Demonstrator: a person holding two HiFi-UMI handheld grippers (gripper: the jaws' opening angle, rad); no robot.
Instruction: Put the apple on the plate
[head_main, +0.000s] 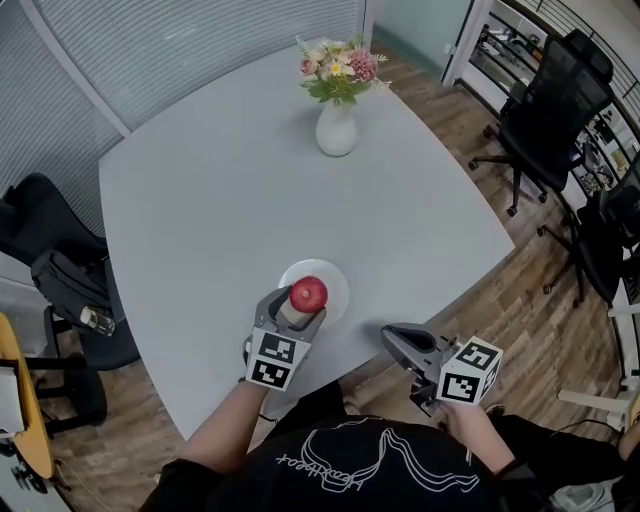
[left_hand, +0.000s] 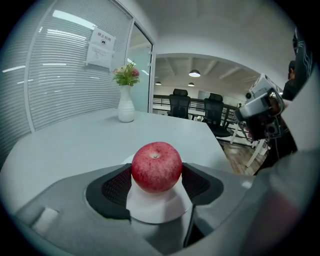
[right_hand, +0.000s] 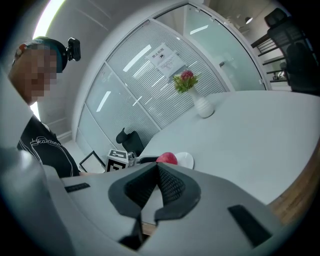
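A red apple (head_main: 308, 293) sits between the jaws of my left gripper (head_main: 300, 312), which is shut on it. The apple (left_hand: 156, 166) is directly over the near side of a small white plate (head_main: 334, 281) on the grey table; I cannot tell whether it touches the plate (left_hand: 157, 209). My right gripper (head_main: 398, 343) hovers at the table's near edge, to the right of the plate, shut with nothing in it. In the right gripper view the black pads (right_hand: 170, 184) meet, and the apple (right_hand: 167, 158) and plate (right_hand: 187, 160) lie beyond them.
A white vase of flowers (head_main: 336, 128) stands at the far side of the table (head_main: 220, 190). Black office chairs (head_main: 545, 110) stand on the wood floor to the right, and another chair (head_main: 60, 270) with a yellow item is at the left.
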